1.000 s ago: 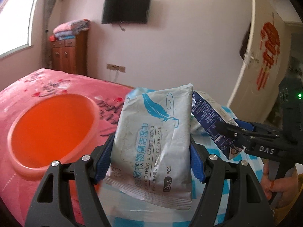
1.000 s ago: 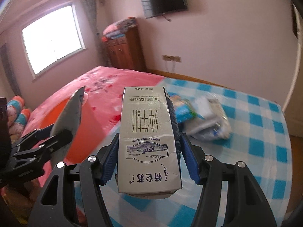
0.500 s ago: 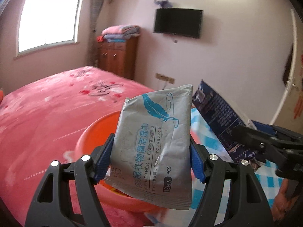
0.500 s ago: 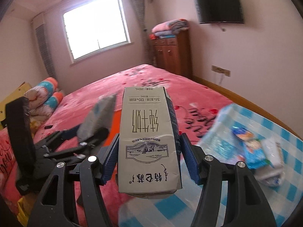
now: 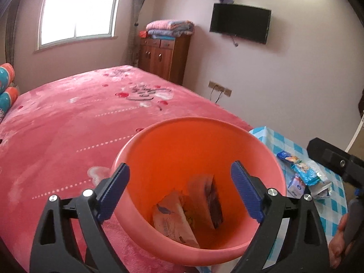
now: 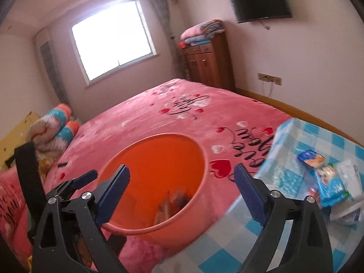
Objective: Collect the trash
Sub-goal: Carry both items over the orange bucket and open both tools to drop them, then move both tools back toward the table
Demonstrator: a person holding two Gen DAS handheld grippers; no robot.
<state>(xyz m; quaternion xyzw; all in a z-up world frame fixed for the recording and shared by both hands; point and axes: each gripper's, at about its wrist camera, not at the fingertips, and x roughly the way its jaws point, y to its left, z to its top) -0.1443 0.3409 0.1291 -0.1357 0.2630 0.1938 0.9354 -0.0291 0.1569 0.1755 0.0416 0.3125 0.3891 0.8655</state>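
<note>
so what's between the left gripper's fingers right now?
Nothing held: left gripper jaws are opening over the orange basin. Between them, left wrist view shows only the wipes pack and carton lying inside.

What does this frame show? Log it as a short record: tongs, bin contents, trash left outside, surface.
left tongs: jaws opening, nothing between them, above the basin
right tongs: jaws opening, nothing between them, above the basin
orange basin: on the pink bedspread, beside the checked cloth
in basin: wipes packet and carton, leaning together
trash left: blue snack wrappers and crumpled white packaging on the blue checked cloth
task status: part done, wrappers not yet collected
</note>
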